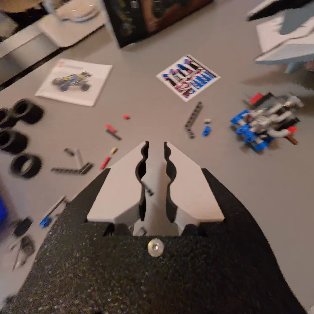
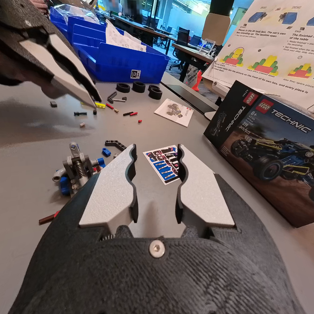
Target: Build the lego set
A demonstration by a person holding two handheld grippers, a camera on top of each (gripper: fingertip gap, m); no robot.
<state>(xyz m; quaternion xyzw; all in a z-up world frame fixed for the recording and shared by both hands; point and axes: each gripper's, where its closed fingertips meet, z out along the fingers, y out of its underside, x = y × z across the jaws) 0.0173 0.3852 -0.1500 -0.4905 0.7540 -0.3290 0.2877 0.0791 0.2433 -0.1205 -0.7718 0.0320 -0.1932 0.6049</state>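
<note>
Open-plan office or lab: rows of desks and office chairs seen at 12 o'clock, blue bins lined on grey bench.

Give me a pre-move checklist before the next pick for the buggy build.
1. Left claw empty, jaws slightly apart: ok.
2. Right claw open and empty above the sticker sheet: ok.
3. Partly built chassis resting on the table, free of both claws: ok.
4. Four black tyres grouped by the blue bin: ok.
5. Instruction booklet open at the current step: not ok, it lies closed.
6. Which loose piece comes next, for example the red pins or the black angled beam: cannot tell.
</note>
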